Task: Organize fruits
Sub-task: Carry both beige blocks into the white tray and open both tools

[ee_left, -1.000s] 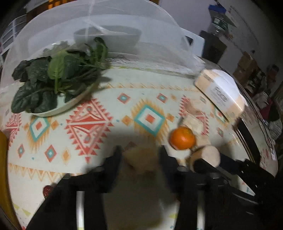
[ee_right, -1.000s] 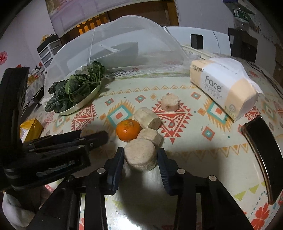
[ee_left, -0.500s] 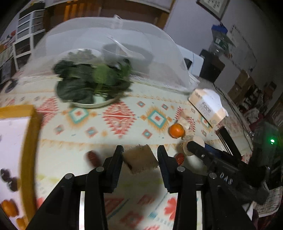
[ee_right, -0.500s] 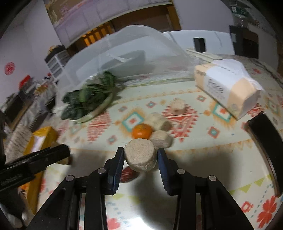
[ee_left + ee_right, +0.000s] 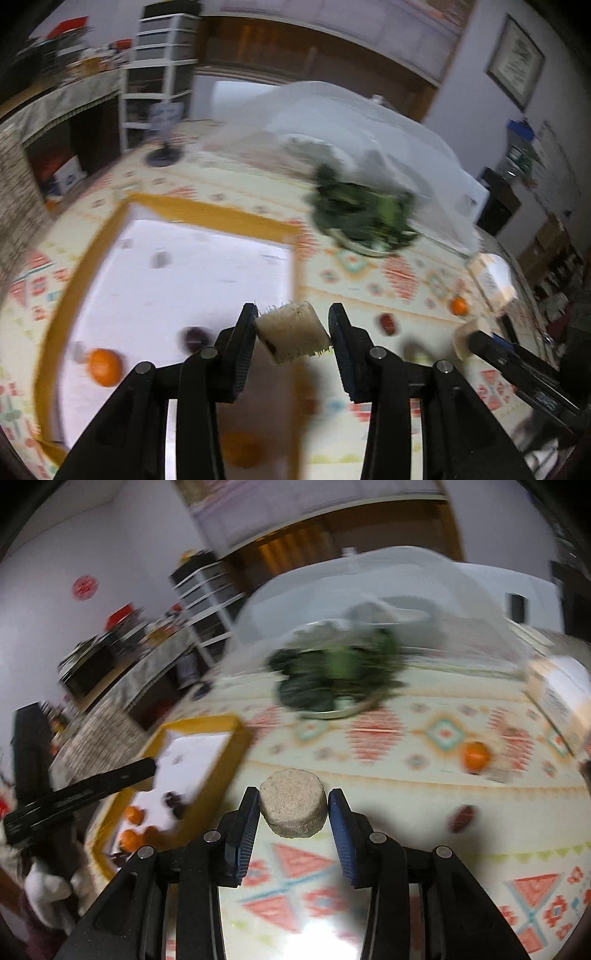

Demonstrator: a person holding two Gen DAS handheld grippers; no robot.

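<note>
Left wrist: left gripper [image 5: 292, 332] tilted down | clamps pale chunk [image 5: 291, 332] above tray [image 5: 210, 214]

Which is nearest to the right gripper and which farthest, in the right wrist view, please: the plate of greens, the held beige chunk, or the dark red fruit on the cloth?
1. Beige chunk, between the right gripper's jaws.
2. Dark red fruit, on the cloth to the right.
3. Plate of greens, far back by the mesh cover.
</note>
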